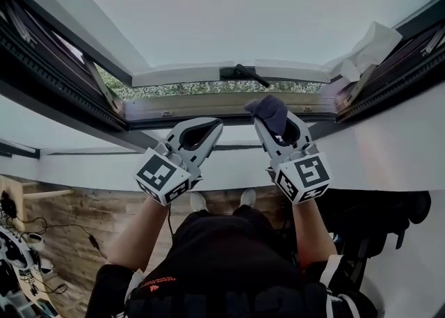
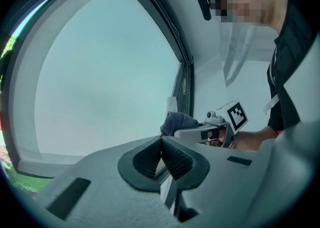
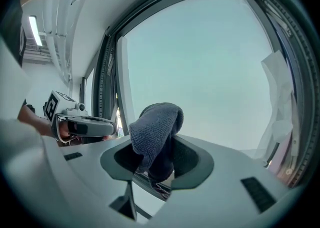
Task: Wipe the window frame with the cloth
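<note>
Wiping step, judged about to start. Cloth (image 1: 268, 109): dark, bunched, clamped in the right tongs (image 1: 278, 132), near the window frame (image 1: 208, 106) at 12 o'clock in the head view; contact cannot be told. Method advised: press the bunched end flat on the lower rail, sweep along its length, grip firm. Left tongs (image 1: 211, 127): at 9 o'clock of the right pair, pads together on nothing. Forearms (image 1: 142, 229): both raised, tongs side by side, tips toward the frame.

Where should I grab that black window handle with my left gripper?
Take the window handle by its free lever, which sticks out rightward from its base on the white sash. Come up from your side with the left gripper, jaws opened across the lever's thin width; they are shut now.
</note>
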`<state>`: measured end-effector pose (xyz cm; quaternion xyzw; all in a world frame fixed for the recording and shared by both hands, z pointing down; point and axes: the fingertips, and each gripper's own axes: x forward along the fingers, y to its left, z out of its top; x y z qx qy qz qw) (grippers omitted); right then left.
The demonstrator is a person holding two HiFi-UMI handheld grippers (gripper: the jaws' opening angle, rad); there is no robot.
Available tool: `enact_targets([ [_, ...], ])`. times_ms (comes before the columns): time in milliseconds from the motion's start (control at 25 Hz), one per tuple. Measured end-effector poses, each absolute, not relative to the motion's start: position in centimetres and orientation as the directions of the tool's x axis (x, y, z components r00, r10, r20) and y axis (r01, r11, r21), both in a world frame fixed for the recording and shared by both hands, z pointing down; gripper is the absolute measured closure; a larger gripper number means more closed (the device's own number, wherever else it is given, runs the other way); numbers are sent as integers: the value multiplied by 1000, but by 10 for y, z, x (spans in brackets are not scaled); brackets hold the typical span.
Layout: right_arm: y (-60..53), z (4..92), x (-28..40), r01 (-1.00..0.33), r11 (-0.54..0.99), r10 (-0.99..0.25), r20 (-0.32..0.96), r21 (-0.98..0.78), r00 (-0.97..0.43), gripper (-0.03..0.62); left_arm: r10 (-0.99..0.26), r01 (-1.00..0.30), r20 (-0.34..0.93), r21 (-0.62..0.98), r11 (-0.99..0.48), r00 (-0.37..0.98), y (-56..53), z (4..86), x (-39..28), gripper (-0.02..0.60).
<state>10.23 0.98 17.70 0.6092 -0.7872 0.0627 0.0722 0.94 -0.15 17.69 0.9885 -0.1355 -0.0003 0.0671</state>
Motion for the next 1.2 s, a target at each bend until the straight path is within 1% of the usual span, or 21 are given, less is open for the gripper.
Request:
enact_targets([
  [320,3,171,85,-961,276,-943,195,3,-270,439,-273,-270,-5,140,-953,962,-6,171,1,561],
  [880,3,168,82,-960,278,-943,191,5,-272,439,-264,-258,-29,133,-957,964,-6,165,3,561],
  [1200,5,167,84,-961,277,-943,188,-1,-273,439,-268,-263,-17,135,-955,963,-4,165,7,561],
])
